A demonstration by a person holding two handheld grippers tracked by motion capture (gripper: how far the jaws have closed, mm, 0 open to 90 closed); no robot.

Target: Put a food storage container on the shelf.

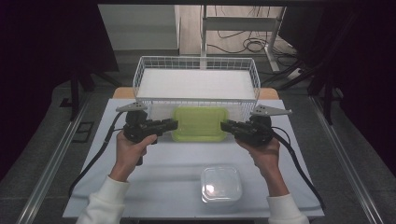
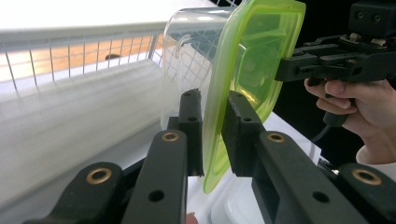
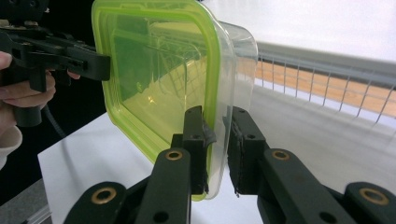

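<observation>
Green-lidded clear container (image 1: 200,123) held up at centre of the tabletop (image 1: 154,177), just in front of the white wire basket (image 1: 196,65) at 12 o'clock. Left gripper (image 1: 173,124) clamped on the lid's rim at 9 o'clock; right gripper (image 1: 225,126) clamped on the rim at 3 o'clock. In the left gripper view, pads (image 2: 192,122) pinch the green edge (image 2: 212,140). A second clear lidded box (image 1: 221,184) sits at 6 o'clock, well apart.
</observation>
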